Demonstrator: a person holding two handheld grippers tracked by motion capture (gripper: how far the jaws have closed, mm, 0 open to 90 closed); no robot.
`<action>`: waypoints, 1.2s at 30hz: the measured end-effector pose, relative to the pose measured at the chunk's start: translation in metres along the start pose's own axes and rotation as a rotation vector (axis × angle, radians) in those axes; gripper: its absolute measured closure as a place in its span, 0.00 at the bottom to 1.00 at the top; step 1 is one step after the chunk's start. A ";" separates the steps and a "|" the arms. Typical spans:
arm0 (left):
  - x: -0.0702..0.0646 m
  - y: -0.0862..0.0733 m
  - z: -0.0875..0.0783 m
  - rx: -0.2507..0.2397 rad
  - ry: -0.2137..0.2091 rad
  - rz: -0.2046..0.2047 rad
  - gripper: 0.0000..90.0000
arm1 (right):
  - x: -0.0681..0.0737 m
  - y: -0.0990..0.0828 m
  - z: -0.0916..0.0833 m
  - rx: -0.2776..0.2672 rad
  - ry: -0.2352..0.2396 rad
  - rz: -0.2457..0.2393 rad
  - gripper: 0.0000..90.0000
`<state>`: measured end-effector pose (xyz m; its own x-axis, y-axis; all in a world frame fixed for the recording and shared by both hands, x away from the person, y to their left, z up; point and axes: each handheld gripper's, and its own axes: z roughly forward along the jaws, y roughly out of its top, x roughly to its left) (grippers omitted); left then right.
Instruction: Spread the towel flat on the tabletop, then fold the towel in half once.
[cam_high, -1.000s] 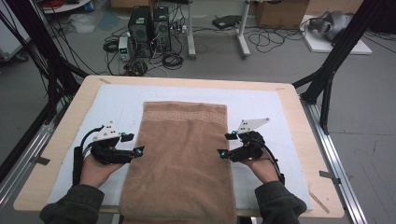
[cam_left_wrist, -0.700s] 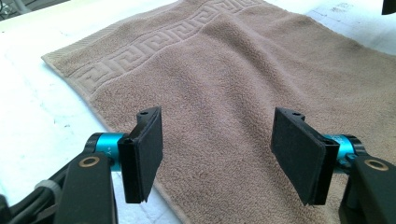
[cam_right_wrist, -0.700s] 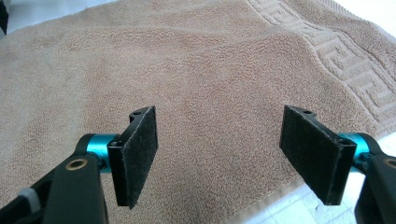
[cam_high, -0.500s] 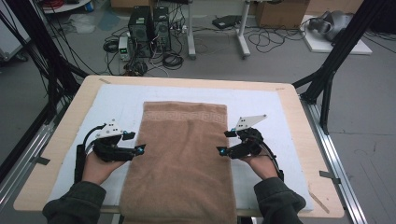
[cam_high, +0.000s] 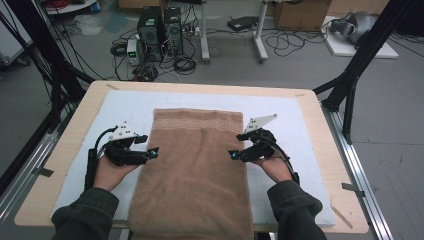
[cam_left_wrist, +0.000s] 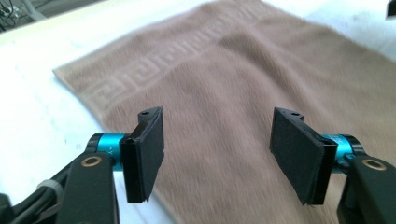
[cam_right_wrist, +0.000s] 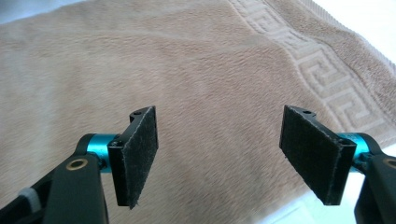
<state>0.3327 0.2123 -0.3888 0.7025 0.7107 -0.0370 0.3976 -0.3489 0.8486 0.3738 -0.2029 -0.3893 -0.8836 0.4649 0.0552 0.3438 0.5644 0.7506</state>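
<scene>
Wooden worktop (cam_high: 60, 165) carrying a white mat (cam_high: 310, 150). A brown towel (cam_high: 195, 170) lies flat along the middle of the mat, its key-patterned border toward the far edge and its near end hanging over the near edge of the worktop. Left gripper (cam_high: 152, 152), jaws apart, points at the towel's left edge; its own view places the jaws over that edge. Right gripper (cam_high: 233, 154), jaws apart, points at the right edge, over the cloth.
</scene>
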 end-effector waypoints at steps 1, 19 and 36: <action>0.002 0.003 0.004 0.000 0.008 0.001 0.40 | -0.003 0.003 0.002 0.002 -0.005 0.001 0.31; 0.025 0.016 0.040 0.043 0.061 -0.032 0.41 | -0.039 0.011 0.026 0.024 -0.056 0.052 0.32; 0.056 -0.011 0.079 0.180 0.144 -0.096 0.55 | -0.061 -0.006 0.052 0.111 -0.111 0.109 0.51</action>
<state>0.4143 0.2074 -0.4423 0.5704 0.8210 -0.0260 0.5660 -0.3699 0.7368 0.4419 -0.1993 -0.4314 -0.8008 0.5964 0.0550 0.4744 0.5755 0.6661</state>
